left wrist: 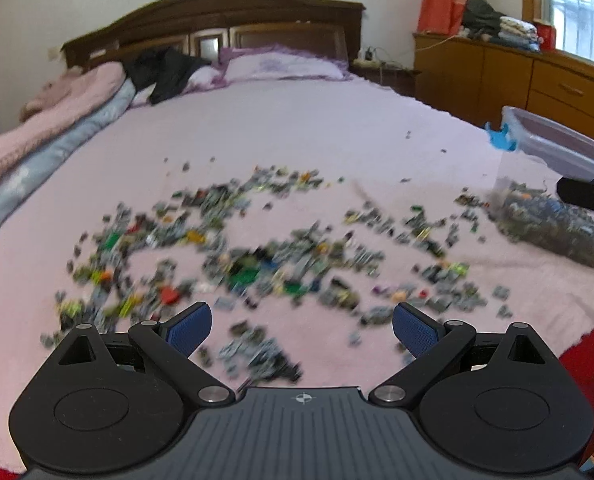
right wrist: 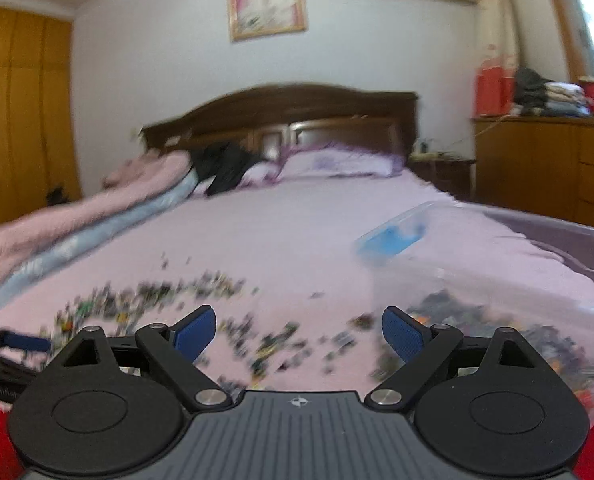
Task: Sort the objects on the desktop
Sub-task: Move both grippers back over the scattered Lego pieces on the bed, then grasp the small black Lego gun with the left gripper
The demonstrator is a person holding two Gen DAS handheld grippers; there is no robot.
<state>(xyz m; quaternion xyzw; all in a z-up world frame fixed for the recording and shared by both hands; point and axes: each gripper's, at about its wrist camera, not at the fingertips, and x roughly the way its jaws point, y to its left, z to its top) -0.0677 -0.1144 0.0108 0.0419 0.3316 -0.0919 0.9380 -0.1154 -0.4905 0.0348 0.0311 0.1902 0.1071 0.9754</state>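
Observation:
Many small toy bricks (left wrist: 257, 264) in grey, green, orange and other colours lie scattered over the pink bedsheet (left wrist: 297, 132), blurred in both views. My left gripper (left wrist: 301, 330) hangs over the near part of the pile, open, with nothing between its blue pads. A clear plastic box (left wrist: 557, 232) with bricks inside lies at the right, and my right gripper (left wrist: 585, 194) shows as a dark shape just above it. In the right wrist view my right gripper (right wrist: 299, 334) is open and holds nothing, above loose bricks (right wrist: 157, 300) and beside the clear box (right wrist: 497, 280).
A blue latch (left wrist: 501, 140) sits on the clear box's rim or lid (left wrist: 569, 144). Folded pink and blue blankets (left wrist: 57, 128) run along the bed's left side, with pillows (left wrist: 281, 66) by the dark headboard. A wooden dresser (left wrist: 517, 76) stands right. Red fabric (left wrist: 589, 360) edges the near side.

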